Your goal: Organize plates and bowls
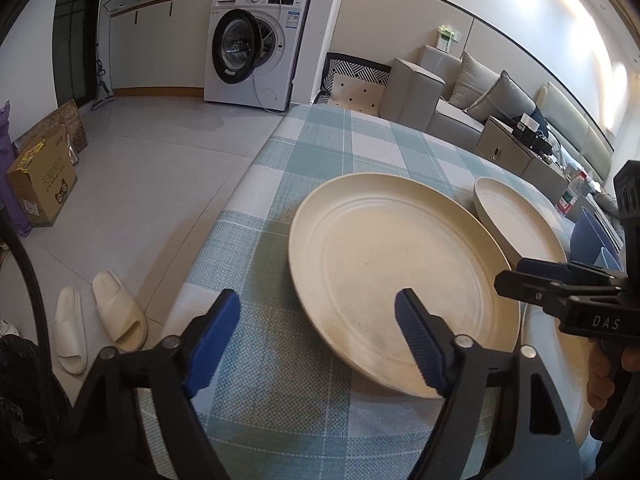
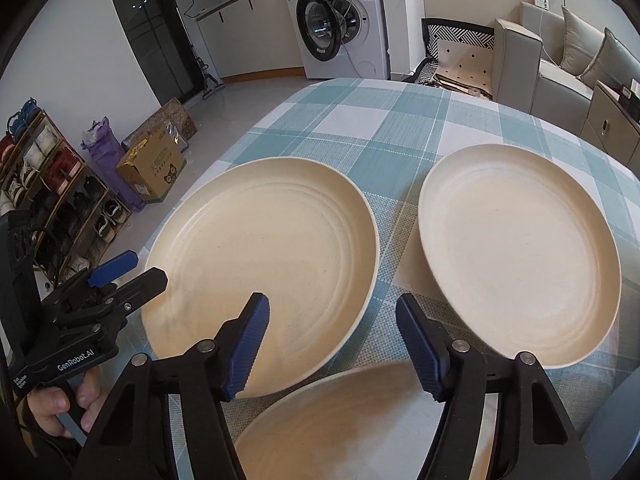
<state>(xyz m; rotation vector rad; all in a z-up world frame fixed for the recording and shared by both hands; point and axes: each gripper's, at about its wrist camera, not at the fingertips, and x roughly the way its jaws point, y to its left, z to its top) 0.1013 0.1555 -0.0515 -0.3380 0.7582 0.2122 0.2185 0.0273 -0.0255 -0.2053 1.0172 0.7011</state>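
- 3 cream plates lie on the checked tablecloth (image 2: pixel 384 132): a large plate (image 2: pixel 260 272) at the left, a smaller plate (image 2: pixel 520 256) to its right and apart from it, and a near plate (image 2: pixel 340 424) at the bottom edge of the right wrist view, whose rim seems to sit just under the large plate's near edge.
- 2 blue bowls (image 1: pixel 592 240) show at the far right of the left wrist view, nested or side by side; I cannot tell which.
- The left gripper (image 1: pixel 320 320) has its jaws spread wide and holds nothing; its right finger hangs over the large plate's near rim, the left one over bare cloth.
- The right gripper (image 2: pixel 332 324) is likewise wide and empty, poised above the gap between the large and smaller plates.
- Risks, as I judge them: the plates look smooth and shallow, so a rim pinch could slip or tip the plate; lifting the large plate could drag the near plate if they do touch; the large plate sits near the left table edge, so a push could send it off.
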